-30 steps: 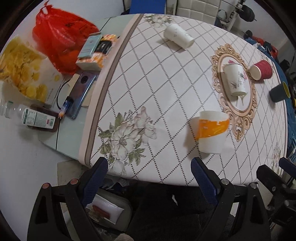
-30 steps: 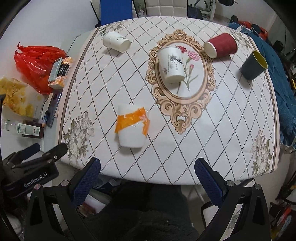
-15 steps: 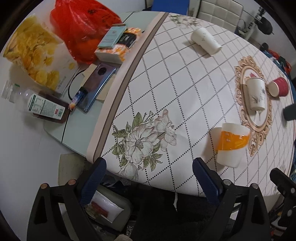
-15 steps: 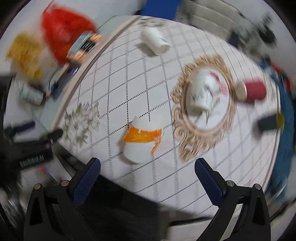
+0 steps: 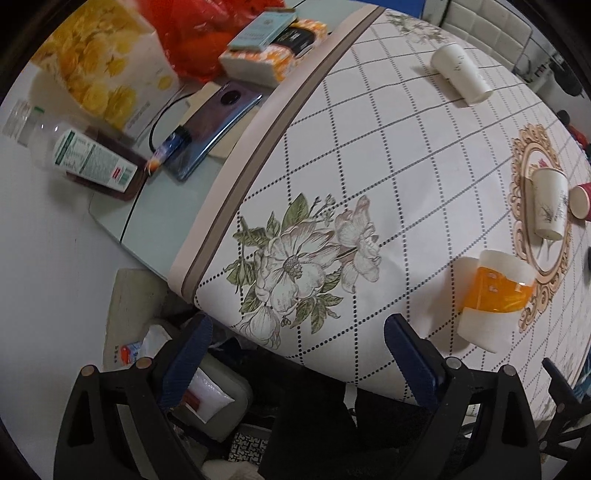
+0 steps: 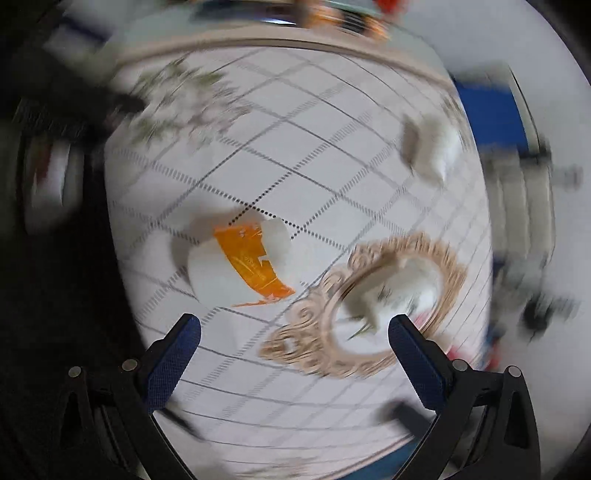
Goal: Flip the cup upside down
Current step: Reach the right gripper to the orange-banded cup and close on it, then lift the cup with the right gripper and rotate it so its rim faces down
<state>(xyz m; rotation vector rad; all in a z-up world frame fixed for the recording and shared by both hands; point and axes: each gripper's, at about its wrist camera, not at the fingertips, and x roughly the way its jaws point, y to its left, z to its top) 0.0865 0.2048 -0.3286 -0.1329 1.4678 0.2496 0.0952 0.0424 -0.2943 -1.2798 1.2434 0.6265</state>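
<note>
A white cup with an orange band (image 5: 494, 299) stands near the front edge of the patterned table (image 5: 369, 155); it also shows in the blurred right wrist view (image 6: 243, 264). My left gripper (image 5: 295, 358) is open and empty at the table's front edge, left of that cup. My right gripper (image 6: 293, 354) is open and empty above the table, with the cup ahead and to its left. A white floral cup (image 5: 549, 203) stands on the gold medallion. Another white cup (image 5: 461, 72) lies on its side at the back.
A red cup (image 5: 581, 201) lies at the far right. On the left side sit a phone (image 5: 210, 122), a bottle (image 5: 85, 155), a yellow flowered box (image 5: 107, 70), a red bag (image 5: 207, 33) and small packs (image 5: 273, 48). Clutter lies on the floor below the edge.
The left gripper has swung left and closer to the table's corner. The right gripper has rolled sharply and moved in over the table toward the orange-banded cup; its view is motion-blurred.
</note>
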